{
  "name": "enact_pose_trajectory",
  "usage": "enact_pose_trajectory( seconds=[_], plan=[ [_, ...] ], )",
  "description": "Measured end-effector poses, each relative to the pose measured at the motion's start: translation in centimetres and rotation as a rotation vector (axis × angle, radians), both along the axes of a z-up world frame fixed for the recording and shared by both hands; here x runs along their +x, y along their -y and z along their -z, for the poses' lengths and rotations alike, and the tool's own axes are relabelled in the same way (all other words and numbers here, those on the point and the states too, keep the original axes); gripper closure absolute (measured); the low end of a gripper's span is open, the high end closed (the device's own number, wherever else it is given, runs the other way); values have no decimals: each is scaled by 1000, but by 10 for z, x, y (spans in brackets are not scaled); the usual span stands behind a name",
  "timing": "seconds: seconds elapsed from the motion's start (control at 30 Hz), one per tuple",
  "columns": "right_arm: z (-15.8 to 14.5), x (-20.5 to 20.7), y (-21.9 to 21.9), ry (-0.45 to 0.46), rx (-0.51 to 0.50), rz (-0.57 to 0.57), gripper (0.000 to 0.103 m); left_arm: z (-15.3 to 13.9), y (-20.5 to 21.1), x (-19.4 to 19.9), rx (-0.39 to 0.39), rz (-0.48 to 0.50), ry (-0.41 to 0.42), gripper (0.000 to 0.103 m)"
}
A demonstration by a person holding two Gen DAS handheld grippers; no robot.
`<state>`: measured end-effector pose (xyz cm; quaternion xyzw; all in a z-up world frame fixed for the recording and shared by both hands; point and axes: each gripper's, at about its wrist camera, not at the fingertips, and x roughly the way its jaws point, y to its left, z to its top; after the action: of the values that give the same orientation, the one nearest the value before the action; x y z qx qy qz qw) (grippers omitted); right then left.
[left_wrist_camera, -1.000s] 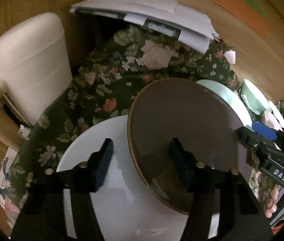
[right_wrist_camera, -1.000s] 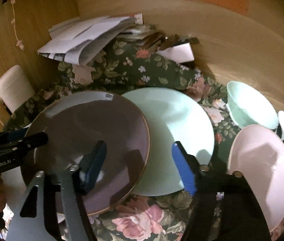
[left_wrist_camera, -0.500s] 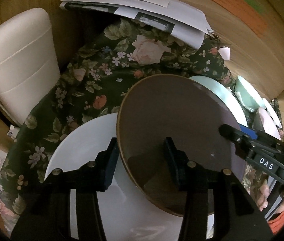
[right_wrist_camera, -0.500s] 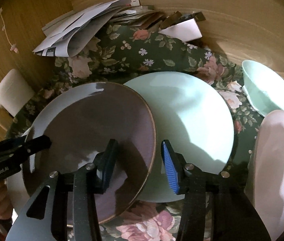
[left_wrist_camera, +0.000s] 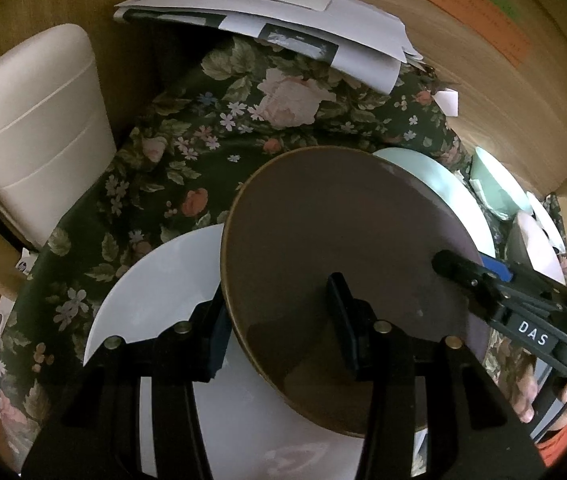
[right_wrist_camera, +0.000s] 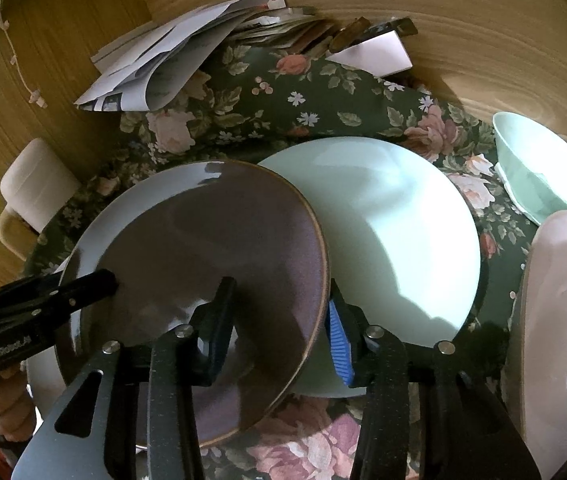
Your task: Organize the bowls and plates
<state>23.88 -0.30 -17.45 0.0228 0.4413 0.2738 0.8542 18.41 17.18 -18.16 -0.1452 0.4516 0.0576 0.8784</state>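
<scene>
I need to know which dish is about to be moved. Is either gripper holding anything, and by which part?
Both hold the brown plate by its rim: the left gripper on one side, the right gripper, whose jaws have just been closing, on the opposite side.

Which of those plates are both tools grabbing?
The brown plate. The left tool and right tool each straddle its rim; the white plate and mint-green plate lie free beside it.

Both tools are matte black. The left tool (left_wrist_camera: 279, 332) has two flat angular arms with cut-out slots and round brass-coloured screw heads, ending in dark pads. The right tool (right_wrist_camera: 279, 320) is the same build, one ribbed pad (right_wrist_camera: 338, 340) bright blue. Its side carries white "DAS" lettering; the left's reads "GenRobot.AI".
</scene>
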Motion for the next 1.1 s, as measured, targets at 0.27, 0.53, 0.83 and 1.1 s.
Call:
enact_pose_trajectory(
  seconds=[0.27, 0.53, 0.83, 1.1],
  plan=[
    [-6, -13, 8, 26, -5, 7, 67, -1, 1, -4, -15, -7, 9, 57],
    [-15, -28, 21, 54, 1, 29, 67, -9, 9, -11, -2, 7, 38, 57],
    [-20, -40, 31, 68, 11, 37, 67, -14, 20, -20, -2, 22, 48, 57],
    [-23, -55, 44, 83, 18, 59, 67, -18, 33, -27, -10, 32, 47, 57]
  ],
)
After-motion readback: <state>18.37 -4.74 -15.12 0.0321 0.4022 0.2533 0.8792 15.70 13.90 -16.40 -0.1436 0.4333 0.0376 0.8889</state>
